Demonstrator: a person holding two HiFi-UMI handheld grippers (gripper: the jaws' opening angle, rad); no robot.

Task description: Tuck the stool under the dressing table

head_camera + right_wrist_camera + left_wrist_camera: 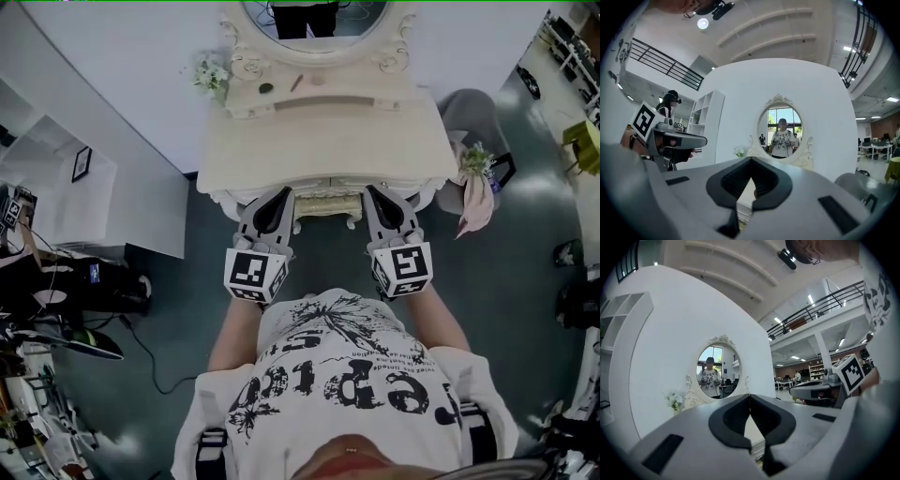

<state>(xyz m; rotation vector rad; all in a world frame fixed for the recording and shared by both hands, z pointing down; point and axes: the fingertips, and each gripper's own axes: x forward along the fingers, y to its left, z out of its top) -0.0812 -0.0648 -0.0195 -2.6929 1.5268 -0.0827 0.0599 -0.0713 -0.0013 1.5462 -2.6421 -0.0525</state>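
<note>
The cream dressing table (328, 141) with its oval mirror (314, 19) stands against the white wall. The cream stool (328, 206) sits mostly beneath the tabletop; only its carved front edge and two legs show. My left gripper (278, 195) is at the stool's left front corner and my right gripper (379, 192) at its right front corner. I cannot tell whether either touches it. In the left gripper view the left gripper (750, 397) is shut with nothing between its tips. The right gripper (751, 161) is likewise shut and empty, facing the mirror (782, 127).
A grey round chair (473, 112) with a pink cloth (476, 202) and flowers stands right of the table. A white shelf unit (56, 178) is at the left, with cables and clutter (56, 309) on the floor. A small flower vase (212, 77) stands on the tabletop.
</note>
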